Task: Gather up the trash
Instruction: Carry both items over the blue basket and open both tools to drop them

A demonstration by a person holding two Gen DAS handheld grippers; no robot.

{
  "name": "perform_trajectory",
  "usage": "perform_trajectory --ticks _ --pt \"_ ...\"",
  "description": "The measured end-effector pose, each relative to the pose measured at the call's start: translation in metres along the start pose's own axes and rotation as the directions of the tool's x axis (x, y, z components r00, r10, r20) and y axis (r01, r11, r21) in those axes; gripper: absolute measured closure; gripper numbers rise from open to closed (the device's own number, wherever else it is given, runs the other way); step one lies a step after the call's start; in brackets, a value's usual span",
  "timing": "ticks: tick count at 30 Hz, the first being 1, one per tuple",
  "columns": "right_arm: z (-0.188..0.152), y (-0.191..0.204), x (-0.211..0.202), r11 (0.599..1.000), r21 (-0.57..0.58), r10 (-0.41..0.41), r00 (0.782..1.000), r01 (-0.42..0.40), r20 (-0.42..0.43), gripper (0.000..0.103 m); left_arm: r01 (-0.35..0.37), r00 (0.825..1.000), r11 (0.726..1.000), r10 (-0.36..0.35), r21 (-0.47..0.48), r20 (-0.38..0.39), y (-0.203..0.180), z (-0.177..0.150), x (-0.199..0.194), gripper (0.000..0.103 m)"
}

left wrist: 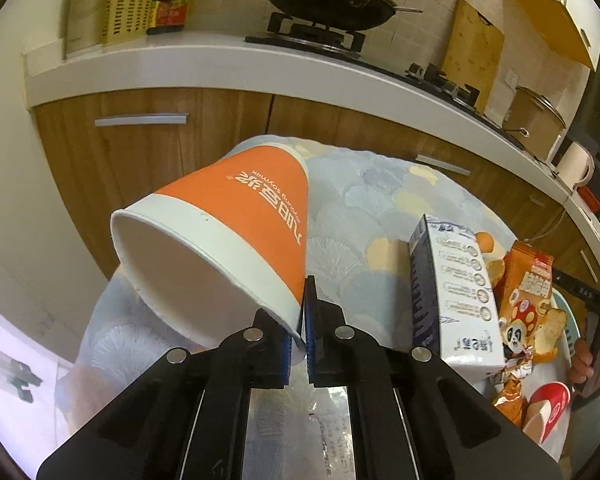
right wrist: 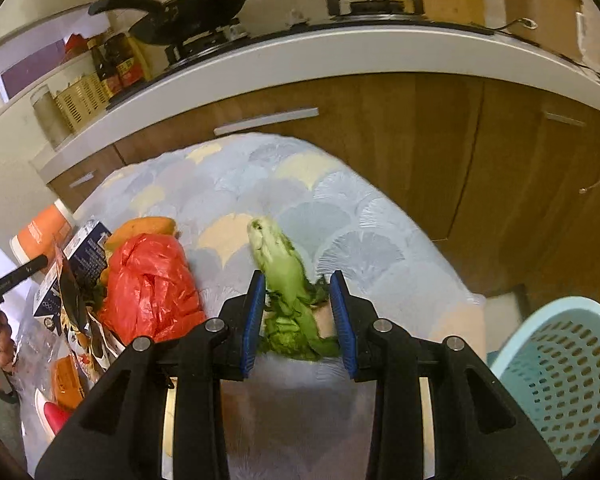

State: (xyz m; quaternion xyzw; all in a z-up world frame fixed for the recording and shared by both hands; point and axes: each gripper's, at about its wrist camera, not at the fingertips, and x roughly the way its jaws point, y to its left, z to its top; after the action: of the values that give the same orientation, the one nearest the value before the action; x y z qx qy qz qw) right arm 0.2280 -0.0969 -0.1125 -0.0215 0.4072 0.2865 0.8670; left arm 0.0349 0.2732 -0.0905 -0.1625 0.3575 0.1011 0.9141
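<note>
Trash lies in a loose pile on the table point(right wrist: 340, 216), which wears a cloth of pale blue and cream fan shapes. Orange paper cup point(left wrist: 236, 240) is tipped on its side, mouth toward the camera; the left gripper point(left wrist: 298, 340) is clamped on its rim, one pad inside and one outside. To its right a blue-and-white carton point(left wrist: 456, 292) stands upright, touching an orange snack wrapper point(left wrist: 528, 292).

Green vegetable stalk point(right wrist: 288, 280) lies between the fingers of the right gripper point(right wrist: 298, 320); the left pad touches it, the right pad stands clear with a gap, so the jaws are apart and not gripping. Just left of it sits a crumpled red plastic bag point(right wrist: 152, 288). A light blue perforated basket point(right wrist: 560, 380) stands at lower right, beside the table edge.
</note>
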Motion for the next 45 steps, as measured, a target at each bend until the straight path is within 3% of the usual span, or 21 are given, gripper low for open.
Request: perform_trajectory --ticks 2,6,7,9,12,20,22,25,28,35,39,45 --pt "0.002 0.004 0.003 1.000 -0.020 -0.016 1.000 0.015 -0.008 0.059 0.003 1.000 1.000 -0.003 0.013 0.009 -0.003 0.000 -0.005 0.100" --pt "0.002 0.007 0.017 0.997 -0.040 -0.071 0.995 0.068 -0.063 0.059 -0.009 1.000 0.999 0.008 0.043 0.028 -0.011 0.001 -0.017 0.100" --pt "0.002 0.008 0.017 0.995 -0.052 -0.082 0.995 0.079 -0.059 0.063 -0.012 0.999 0.999 0.010 0.049 0.034 -0.013 0.001 -0.020 0.100" --pt "0.002 0.013 0.017 0.995 -0.079 -0.073 0.996 0.069 -0.055 0.082 -0.021 0.999 0.998 0.018 0.065 0.050 -0.018 0.001 -0.027 0.100" --pt "-0.002 0.016 0.010 0.993 -0.084 -0.087 0.996 0.084 -0.029 0.083 -0.056 0.996 0.993 0.048 0.104 0.080 -0.030 0.003 -0.041 0.100" --pt "-0.009 0.006 -0.056 0.996 -0.029 -0.082 0.993 0.085 0.083 0.084 -0.050 0.984 0.979 0.015 0.196 0.179 -0.086 0.004 -0.094 0.100" --pt "-0.011 0.001 -0.074 0.995 -0.015 -0.095 0.990 0.097 0.109 0.084 -0.022 0.979 0.975 -0.024 0.222 0.205 -0.109 0.003 -0.107 0.100" --pt "-0.017 -0.010 -0.104 0.991 0.005 -0.131 0.982 0.132 0.138 0.084 0.016 0.972 0.963 -0.079 0.268 0.223 -0.145 -0.003 -0.119 0.100" --pt "-0.026 -0.024 -0.130 0.980 0.052 -0.199 0.970 0.194 0.139 0.084 0.013 0.964 0.957 -0.089 0.291 0.252 -0.181 -0.009 -0.124 0.100" --pt "-0.055 -0.075 -0.197 0.949 0.172 -0.292 0.944 0.265 0.155 0.084 0.180 0.949 0.913 -0.259 0.365 0.180 -0.265 -0.029 -0.114 0.100" --pt "-0.070 -0.103 -0.221 0.929 0.242 -0.322 0.935 0.281 0.151 0.084 0.292 0.928 0.882 -0.354 0.369 0.113 -0.311 -0.040 -0.099 0.100" --pt "-0.097 -0.134 -0.227 0.901 0.307 -0.349 0.932 0.305 0.100 0.084 0.377 0.909 0.832 -0.416 0.406 0.008 -0.376 -0.061 -0.067 0.100"
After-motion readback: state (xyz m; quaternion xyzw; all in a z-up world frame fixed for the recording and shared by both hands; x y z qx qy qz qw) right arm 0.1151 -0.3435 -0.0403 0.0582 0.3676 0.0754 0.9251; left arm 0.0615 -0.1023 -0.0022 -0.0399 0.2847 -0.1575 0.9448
